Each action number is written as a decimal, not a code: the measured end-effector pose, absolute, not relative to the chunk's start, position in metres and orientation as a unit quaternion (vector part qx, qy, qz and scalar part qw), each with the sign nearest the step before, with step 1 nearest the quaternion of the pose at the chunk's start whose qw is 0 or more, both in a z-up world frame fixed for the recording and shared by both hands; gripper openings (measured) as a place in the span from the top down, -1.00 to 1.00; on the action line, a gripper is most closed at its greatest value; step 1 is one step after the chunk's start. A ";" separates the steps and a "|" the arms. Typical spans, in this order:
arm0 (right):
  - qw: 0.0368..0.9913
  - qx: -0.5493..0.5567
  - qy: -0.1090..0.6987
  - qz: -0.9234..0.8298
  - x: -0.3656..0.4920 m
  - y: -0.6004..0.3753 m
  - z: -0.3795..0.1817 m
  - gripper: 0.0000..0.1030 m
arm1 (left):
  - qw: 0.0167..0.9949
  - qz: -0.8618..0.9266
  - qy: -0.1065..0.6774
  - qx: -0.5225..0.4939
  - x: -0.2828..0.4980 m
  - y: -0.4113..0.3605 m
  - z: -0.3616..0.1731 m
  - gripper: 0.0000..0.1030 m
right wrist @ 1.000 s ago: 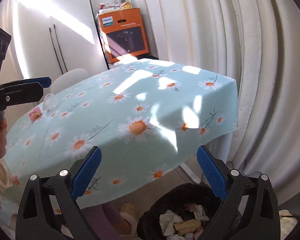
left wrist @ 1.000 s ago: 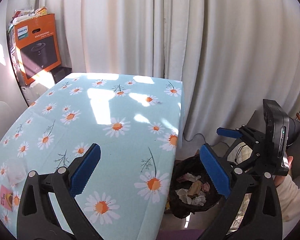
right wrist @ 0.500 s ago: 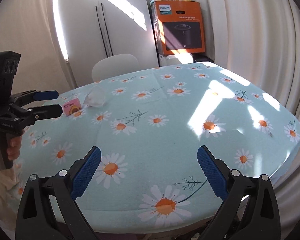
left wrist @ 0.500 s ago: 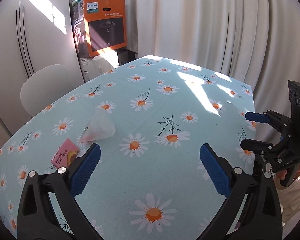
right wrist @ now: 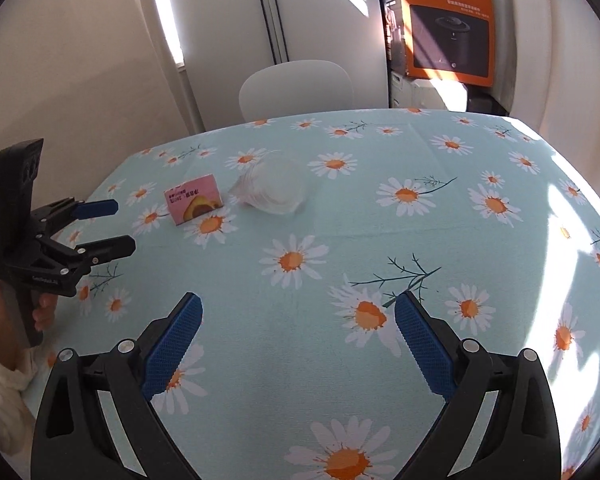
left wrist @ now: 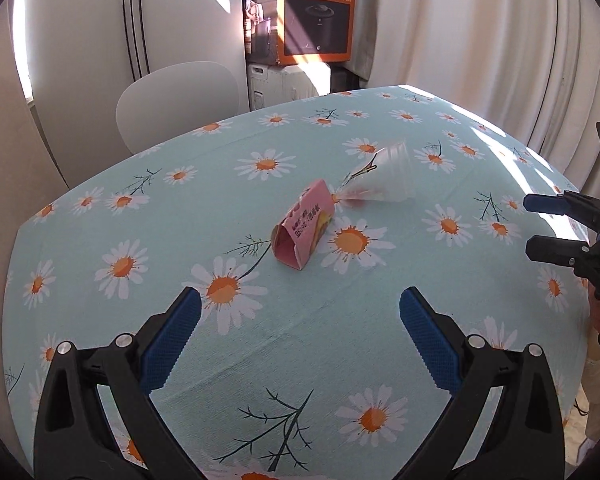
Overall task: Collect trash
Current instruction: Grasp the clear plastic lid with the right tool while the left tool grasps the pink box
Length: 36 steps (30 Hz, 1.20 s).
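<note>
Two items of trash are observed on the worktop [left wrist: 380, 320], which is covered by a light blue cloth printed with daisies. A small pink carton [left wrist: 303, 229] lies on its side towards the far left part of the surface; in the left wrist view its long axis runs diagonally, with the opened end facing the near left and the other end directed at the far right. In the right wrist view one broad printed face of the pink carton [right wrist: 194, 198] is presented to the camera. A crumpled clear plastic cup [left wrist: 380, 178] lies on its side just beside the far end of the carton; whether the two touch cannot be determined. In the right wrist view the mouth of the clear plastic cup [right wrist: 274, 188] is turned towards the camera.

The left gripper [left wrist: 300, 344] is held above the near part of the worktop, its jaws spread wide with nothing between them, the carton lying ahead along its line. The right gripper [right wrist: 298, 346] is likewise wide apart and empty, well apart from both items. Each gripper is seen in the other's view with a hand on its handle.

A white chair [right wrist: 296, 88] stands behind the worktop, an orange box [right wrist: 448, 24] is noted in the corner, and a white curtain [left wrist: 480, 32] hangs on the right
</note>
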State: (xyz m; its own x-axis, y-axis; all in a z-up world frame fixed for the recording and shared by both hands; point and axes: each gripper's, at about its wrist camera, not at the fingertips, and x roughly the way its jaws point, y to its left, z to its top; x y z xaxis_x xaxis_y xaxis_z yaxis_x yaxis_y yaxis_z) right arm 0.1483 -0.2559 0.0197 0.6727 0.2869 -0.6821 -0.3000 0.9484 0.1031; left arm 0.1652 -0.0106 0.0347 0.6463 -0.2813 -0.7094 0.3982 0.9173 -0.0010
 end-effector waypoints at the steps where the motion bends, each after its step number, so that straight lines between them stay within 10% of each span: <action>1: 0.913 -0.008 0.373 0.165 0.157 -0.251 0.020 -0.81 | 0.903 -0.187 0.380 0.074 0.168 -0.007 0.032 -0.89; 17: 0.889 0.025 0.405 0.214 0.273 -0.200 0.012 -0.80 | 0.895 -0.169 0.414 0.008 0.186 0.023 0.017 -0.89; 20: 0.878 0.016 0.422 0.225 0.281 -0.197 0.005 -0.20 | 0.893 -0.169 0.418 0.010 0.187 0.022 0.016 -0.89; 36: 0.895 0.020 0.386 0.223 0.259 -0.213 0.013 -0.18 | 0.879 -0.205 0.429 0.030 0.208 -0.015 0.017 -0.89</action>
State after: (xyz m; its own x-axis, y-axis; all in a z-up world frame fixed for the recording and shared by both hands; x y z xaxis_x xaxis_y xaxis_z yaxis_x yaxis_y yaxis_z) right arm 0.2592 -0.2126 0.0126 0.6026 0.4137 -0.6824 -0.3831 0.9001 0.2074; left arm 0.2076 -0.0153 0.0166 0.5486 -0.3339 -0.7665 0.3860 0.9144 -0.1221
